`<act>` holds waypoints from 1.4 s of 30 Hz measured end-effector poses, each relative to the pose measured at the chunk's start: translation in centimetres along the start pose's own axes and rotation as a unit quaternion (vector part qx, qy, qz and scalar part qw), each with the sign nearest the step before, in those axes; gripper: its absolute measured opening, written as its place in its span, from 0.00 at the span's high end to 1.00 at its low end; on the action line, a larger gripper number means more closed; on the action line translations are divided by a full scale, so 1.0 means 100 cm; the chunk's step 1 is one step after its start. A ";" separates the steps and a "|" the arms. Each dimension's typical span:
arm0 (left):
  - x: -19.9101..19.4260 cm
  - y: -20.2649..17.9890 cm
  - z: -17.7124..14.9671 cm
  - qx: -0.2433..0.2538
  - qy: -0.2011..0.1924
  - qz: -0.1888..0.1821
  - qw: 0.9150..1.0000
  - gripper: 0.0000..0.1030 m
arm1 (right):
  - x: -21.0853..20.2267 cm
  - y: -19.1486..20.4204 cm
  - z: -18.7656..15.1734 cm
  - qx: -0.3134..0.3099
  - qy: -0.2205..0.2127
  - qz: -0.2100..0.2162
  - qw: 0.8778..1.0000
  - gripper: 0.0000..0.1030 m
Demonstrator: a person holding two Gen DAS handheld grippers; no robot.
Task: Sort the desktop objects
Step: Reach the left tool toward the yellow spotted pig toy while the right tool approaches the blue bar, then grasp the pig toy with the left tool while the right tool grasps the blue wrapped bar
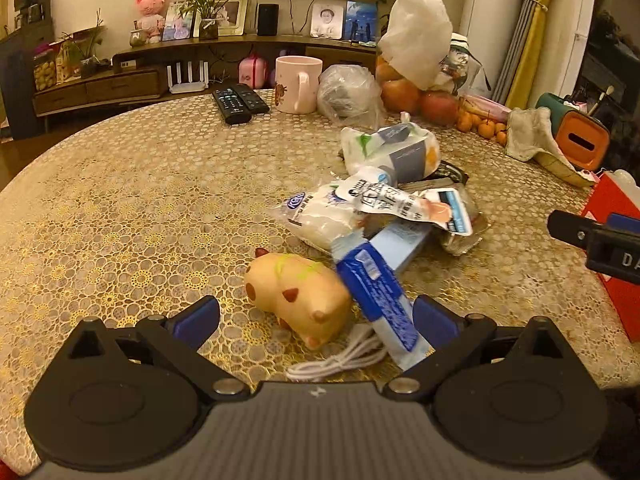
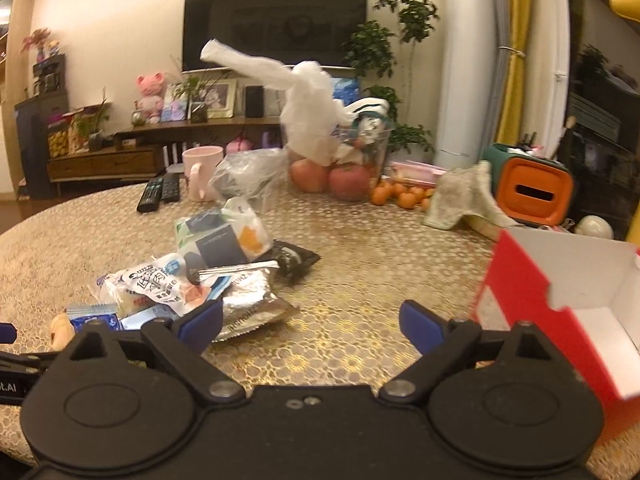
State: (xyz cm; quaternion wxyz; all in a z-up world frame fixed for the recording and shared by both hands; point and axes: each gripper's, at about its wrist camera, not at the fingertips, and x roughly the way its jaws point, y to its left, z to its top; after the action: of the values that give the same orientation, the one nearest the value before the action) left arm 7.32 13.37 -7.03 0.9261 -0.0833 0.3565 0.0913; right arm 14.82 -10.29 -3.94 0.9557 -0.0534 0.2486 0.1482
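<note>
toy pig (image 1: 298, 296) left of packet pile (image 1: 384, 208) | box (image 2: 560, 292) right | mug (image 1: 298, 84) behind

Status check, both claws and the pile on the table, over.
Left claw open, over pig toy and blue packet. Right claw open, empty, above bare table. Red box open at right. White cable tangled beside toy.

The room has warm, yellowish light. On the cream-coloured back wall (image 2: 112, 20) hangs a wide black flat television (image 2: 275, 26). Under it stands a long low cabinet of dark brown wood (image 2: 132, 152) with drawers, and on it are picture frames and a pink plush toy (image 2: 150, 96). To the right stand a tall green leafy plant (image 2: 400, 36), a white column-shaped floor unit (image 2: 470, 64) and yellow curtains tied back (image 2: 514, 40).
</note>
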 end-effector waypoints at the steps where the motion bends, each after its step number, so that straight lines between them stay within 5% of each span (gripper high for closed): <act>1: 0.003 0.002 0.000 -0.001 0.001 -0.002 1.000 0.00 | 0.005 0.002 0.000 -0.004 0.002 0.002 1.000 0.09; 21: 0.032 0.013 0.009 0.020 0.013 -0.054 0.998 0.03 | 0.062 0.022 0.003 -0.036 0.038 0.045 0.998 0.16; 33: 0.020 0.040 0.002 0.021 0.011 -0.047 0.999 0.03 | 0.039 0.037 -0.009 -0.048 0.057 0.094 0.993 0.16; 42: 0.038 0.042 0.001 0.022 0.017 -0.061 0.998 0.03 | 0.030 0.080 -0.035 -0.109 0.085 0.158 0.978 0.19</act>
State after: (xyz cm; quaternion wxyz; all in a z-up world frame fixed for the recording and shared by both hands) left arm 9.19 17.89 -9.95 0.9254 -0.0860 0.3683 0.0257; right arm 13.22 -2.57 -8.64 0.8841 -0.1298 0.3167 0.3182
